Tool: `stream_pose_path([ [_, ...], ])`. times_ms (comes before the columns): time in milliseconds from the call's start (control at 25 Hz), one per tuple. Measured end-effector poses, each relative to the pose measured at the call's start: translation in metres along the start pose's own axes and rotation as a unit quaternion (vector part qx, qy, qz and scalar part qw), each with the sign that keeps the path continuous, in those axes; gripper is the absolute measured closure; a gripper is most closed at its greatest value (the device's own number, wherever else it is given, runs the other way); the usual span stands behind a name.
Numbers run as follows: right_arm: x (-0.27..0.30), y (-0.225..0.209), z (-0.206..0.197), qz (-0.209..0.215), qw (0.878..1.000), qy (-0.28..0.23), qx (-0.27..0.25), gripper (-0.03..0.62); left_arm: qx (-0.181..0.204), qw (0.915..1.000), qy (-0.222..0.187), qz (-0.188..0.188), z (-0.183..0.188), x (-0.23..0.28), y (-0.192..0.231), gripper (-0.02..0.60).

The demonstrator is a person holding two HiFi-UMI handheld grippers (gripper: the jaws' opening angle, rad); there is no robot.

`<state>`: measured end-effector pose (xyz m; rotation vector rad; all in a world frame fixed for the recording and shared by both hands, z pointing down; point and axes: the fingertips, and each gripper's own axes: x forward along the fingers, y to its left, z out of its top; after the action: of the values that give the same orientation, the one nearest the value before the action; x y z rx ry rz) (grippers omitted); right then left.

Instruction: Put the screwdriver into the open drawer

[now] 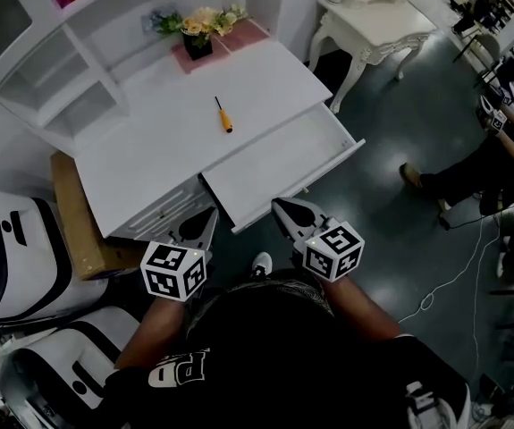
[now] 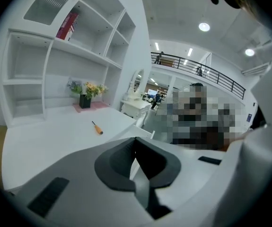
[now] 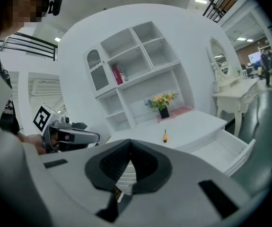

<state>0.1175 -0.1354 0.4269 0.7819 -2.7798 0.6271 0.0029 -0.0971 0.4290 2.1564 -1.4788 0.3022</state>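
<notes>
Resting on the desk [image 1: 149, 146], the screwdriver [image 1: 224, 114] lies beyond both jaws.

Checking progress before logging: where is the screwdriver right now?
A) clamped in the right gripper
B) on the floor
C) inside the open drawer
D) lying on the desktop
D: the screwdriver lies on the white desktop, apart from the open drawer.

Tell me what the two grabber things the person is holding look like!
The left gripper and the right gripper each have a pointed grey-and-black snout, with a white cube at the back that is printed with black square markers. The person wears a black top with white print.
</notes>
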Motion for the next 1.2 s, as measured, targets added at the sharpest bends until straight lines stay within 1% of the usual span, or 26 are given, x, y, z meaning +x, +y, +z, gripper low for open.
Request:
stream_pose_path([
  [280, 0.017, -0.025, 0.008, 0.011, 1.0, 0.005, -0.002, 0.585, 0.0, 0.9998, -0.01, 0.015, 0.015, 0.023, 0.009, 0.571],
  [480, 0.027, -0.031, 0.009, 0.016, 1.0, 0.007, 0.004, 0.585, -0.007, 0.9996, 0.0, 0.027, 0.011, 0.027, 0.022, 0.571],
  [680, 0.04, -0.034, 0.013, 0.013, 1.0, 0.013, 0.003, 0.585, -0.007, 0.9995, -0.005, 0.029, 0.022, 0.032, 0.036, 0.571],
  [920, 0.062, -0.04, 0.016, -0.007, 1.0, 0.02, 0.005, 0.585, -0.004, 0.9999, 0.006, 0.012, 0.028, 0.045, 0.058, 0.571],
  [1120, 0.089, -0.046, 0.024, -0.037, 0.999, 0.027, 0.0, 0.586, 0.025, 0.9995, 0.02, 0.001, 0.042, 0.056, 0.09, 0.571],
  [1200, 0.101, -0.047, 0.027, -0.047, 0.998, 0.03, 0.0, 0.585, 0.029, 0.9993, 0.025, -0.006, 0.048, 0.059, 0.104, 0.571],
])
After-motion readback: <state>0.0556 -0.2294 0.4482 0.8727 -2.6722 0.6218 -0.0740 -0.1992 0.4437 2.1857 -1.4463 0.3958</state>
